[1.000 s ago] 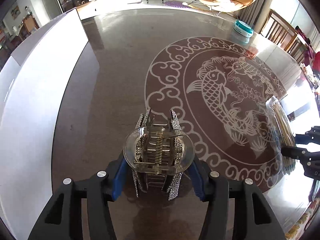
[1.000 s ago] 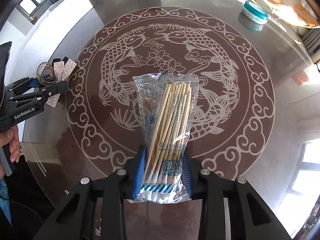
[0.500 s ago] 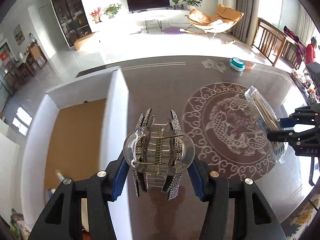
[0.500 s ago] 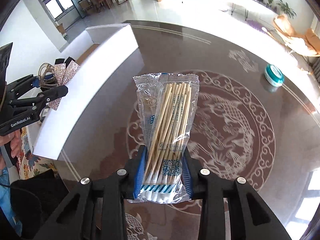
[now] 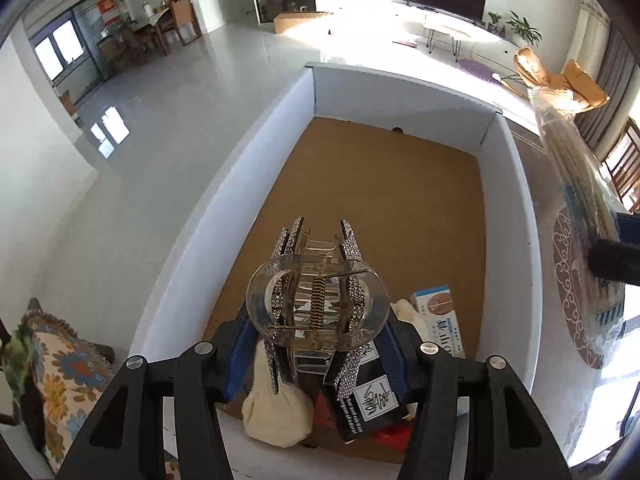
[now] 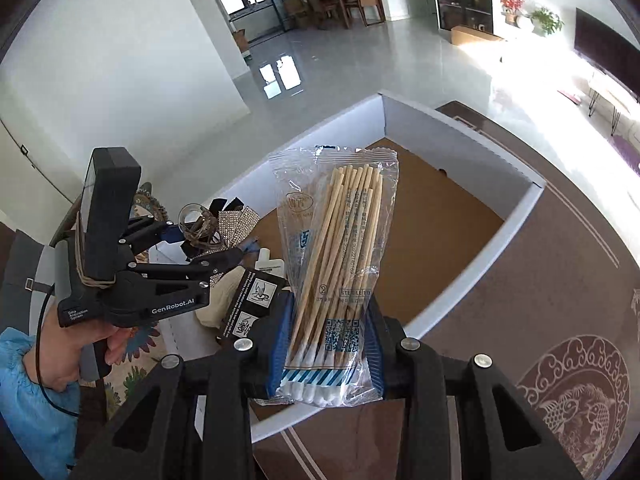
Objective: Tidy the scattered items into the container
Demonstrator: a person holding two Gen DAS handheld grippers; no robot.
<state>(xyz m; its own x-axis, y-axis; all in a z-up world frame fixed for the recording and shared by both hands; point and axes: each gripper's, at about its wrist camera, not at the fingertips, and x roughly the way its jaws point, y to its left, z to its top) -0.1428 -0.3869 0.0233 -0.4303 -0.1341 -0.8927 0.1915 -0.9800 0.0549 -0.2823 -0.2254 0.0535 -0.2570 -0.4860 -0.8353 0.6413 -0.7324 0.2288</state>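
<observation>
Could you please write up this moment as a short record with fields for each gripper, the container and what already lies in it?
left gripper: shut on the hair claw clip, held above the near end of the box
right gripper: shut on the bag of cotton swabs, held over the box's near wall
container: white cardboard box with a brown floor, far end bare
already inside: cream soft item, black carton, light blue packet
surface: patterned table

My left pads [image 5: 240,354] blue, holding clear hair clip [image 5: 318,300] w/ silver rhinestones. Box [image 5: 508,184] white, brown floor. Swab pack [image 6: 334,276]: tan sticks, white tips, blue stripes. Table [image 6: 540,300] brown w/ pale, probably fish, motif.
</observation>
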